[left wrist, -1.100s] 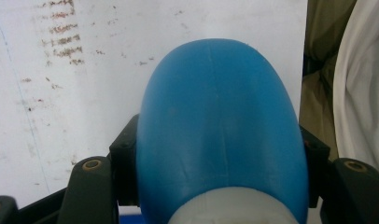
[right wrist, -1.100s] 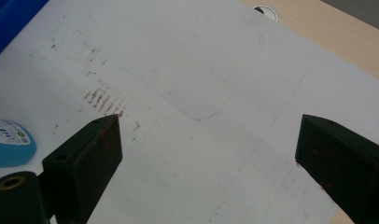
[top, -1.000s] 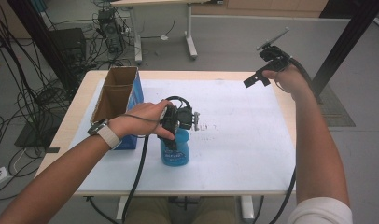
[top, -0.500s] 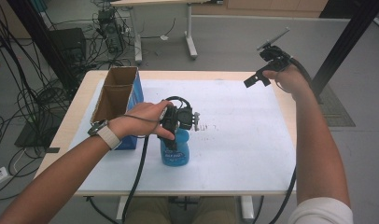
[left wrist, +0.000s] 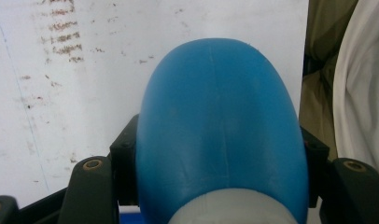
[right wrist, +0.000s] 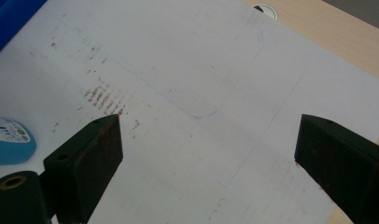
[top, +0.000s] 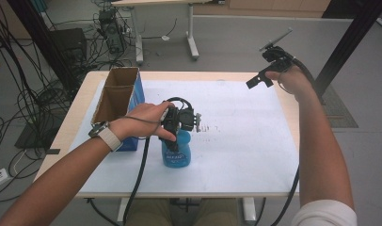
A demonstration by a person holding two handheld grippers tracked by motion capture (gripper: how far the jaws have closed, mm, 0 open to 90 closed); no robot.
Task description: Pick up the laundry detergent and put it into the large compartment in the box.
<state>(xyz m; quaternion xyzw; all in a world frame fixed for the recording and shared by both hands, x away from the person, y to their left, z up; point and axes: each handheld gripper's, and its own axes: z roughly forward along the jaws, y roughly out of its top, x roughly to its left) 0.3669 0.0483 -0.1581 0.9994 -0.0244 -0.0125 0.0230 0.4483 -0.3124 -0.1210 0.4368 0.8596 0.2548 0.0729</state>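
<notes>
The counter [top: 255,155], a pale wooden top under a large white paper sheet, carries the same layout as in the frames of the last second: nothing on it has shifted. The open brown cardboard box with blue sides [top: 115,101] stands at the left edge of the sheet, upright, mouth up. Just right of it, near the front of the sheet, the rounded blue plastic bottle with a printed label [top: 177,150] stands upright, base on the paper.

The left hand-held gripper [top: 177,121] sits on top of the bottle. In the left gripper view its black jaws press against both flanks of the blue shoulder [left wrist: 220,121], pinching it. Position matches the earlier frames; judged a settled grasp, no lift begun, since the bottle base appears to rest on the sheet.

The right hand-held gripper [top: 269,63] hangs raised over the far right corner of the counter, well apart from the bottle; jaws spread wide with nothing between them [right wrist: 208,154]. Also unchanged.

Judgement: grasp secured, the transfer toward the box likely follows.
</notes>
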